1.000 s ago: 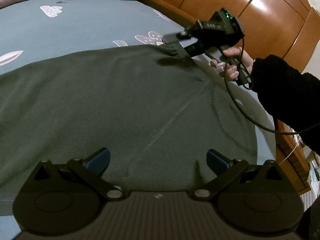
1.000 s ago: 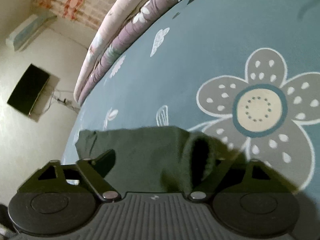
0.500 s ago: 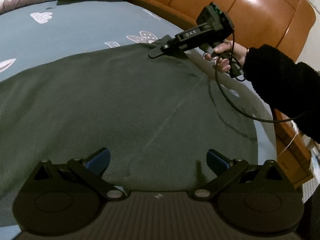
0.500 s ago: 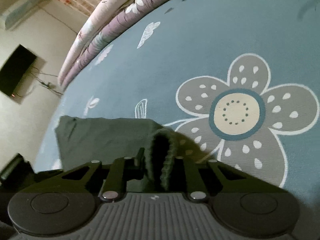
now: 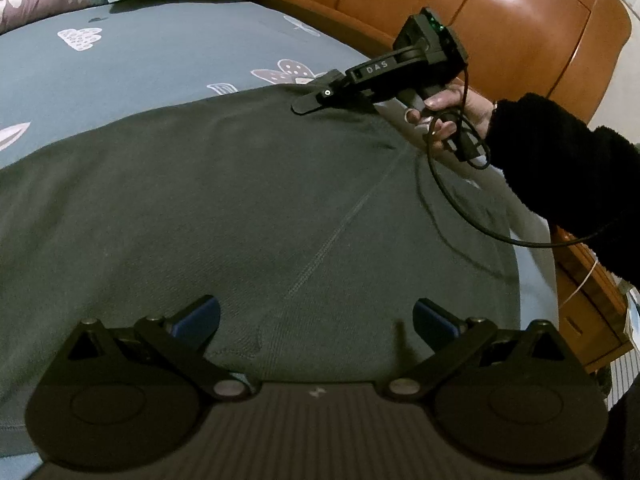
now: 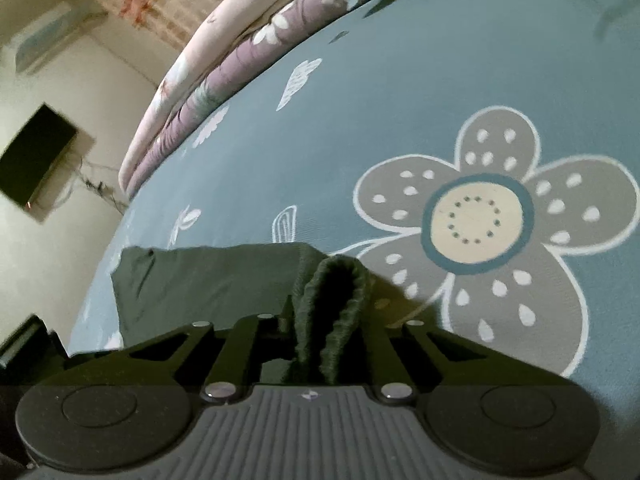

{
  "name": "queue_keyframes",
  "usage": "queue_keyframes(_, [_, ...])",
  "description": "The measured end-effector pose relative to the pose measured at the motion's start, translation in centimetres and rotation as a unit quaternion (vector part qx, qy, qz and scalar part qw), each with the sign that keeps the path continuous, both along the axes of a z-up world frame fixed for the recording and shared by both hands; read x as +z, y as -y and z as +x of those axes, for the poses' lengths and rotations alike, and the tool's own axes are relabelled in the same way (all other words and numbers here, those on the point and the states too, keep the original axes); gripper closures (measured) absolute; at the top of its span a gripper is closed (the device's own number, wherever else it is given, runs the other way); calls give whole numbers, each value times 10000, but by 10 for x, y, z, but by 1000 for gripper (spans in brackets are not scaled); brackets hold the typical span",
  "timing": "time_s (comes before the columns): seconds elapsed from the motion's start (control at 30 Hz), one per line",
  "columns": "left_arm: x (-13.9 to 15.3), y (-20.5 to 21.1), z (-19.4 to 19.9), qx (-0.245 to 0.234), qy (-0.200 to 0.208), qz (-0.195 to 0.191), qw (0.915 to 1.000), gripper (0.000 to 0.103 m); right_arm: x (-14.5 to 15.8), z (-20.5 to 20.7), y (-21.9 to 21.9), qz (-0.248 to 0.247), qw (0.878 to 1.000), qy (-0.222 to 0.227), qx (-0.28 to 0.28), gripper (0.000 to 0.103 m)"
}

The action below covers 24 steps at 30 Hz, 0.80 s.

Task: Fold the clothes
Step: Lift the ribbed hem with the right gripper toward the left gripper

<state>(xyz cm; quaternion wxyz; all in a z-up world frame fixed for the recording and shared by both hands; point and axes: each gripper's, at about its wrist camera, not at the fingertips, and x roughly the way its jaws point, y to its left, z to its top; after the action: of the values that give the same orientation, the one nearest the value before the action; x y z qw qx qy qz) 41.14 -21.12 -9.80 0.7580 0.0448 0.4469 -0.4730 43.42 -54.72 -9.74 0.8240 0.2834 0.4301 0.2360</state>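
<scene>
Your right tongs (image 6: 332,320) clenched on ribbed cuff of dark green sweater (image 5: 240,208), at its far edge near bed's headboard side. Your left tongs (image 5: 316,320) released, fingers spread wide just above near hem. Sweater lies flat across blue flowered bed sheet (image 6: 400,100). Your right hand (image 5: 452,116) grips handle.
</scene>
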Motion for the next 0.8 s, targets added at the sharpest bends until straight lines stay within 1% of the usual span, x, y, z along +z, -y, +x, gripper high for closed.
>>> queue_keyframes(0.03, [0,0,0,-9,19,7,10000,1,-1,-1,1,34,10000,-6,-49,94])
queue_keyframes(0.1, [0,0,0,-3,26,4,10000,1,3,-3,-6,-158,9998,26,-98,95])
queue_keyframes(0.17, [0,1,1,14,27,0,10000,1,16,-4,-23,-810,9966,148,23,95])
queue_keyframes(0.23, [0,2,0,30,51,26,10000,1,29,-4,-49,-1706,9844,332,276,95])
queue_keyframes(0.33, [0,5,-2,44,100,88,9999,1,40,-8,-86,-2840,9555,572,562,96])
queue_keyframes(0.43, [2,9,-4,42,165,197,9997,1,43,-10,-97,-3133,9460,612,561,96])
queue_keyframes(0.47, [3,9,-3,87,144,207,9996,1,44,-11,-99,-3196,9439,622,551,97])
queue_keyframes(0.57, [8,9,-1,319,22,189,9993,1,52,-15,-91,-2954,9521,669,407,97])
queue_keyframes(0.6, [11,8,-1,411,67,181,9990,1,56,-18,-89,-2834,9555,722,384,97])
queue_keyframes(0.67, [20,7,-2,563,341,212,9976,1,68,-26,-86,-2593,9611,878,363,97])
queue_keyframes(0.73, [27,6,-2,662,615,285,9955,1,82,-36,-90,-2436,9634,1048,407,97])
queue_keyframes(0.8, [31,6,-3,703,825,435,9932,1,93,-46,-94,-2300,9645,1185,522,97])
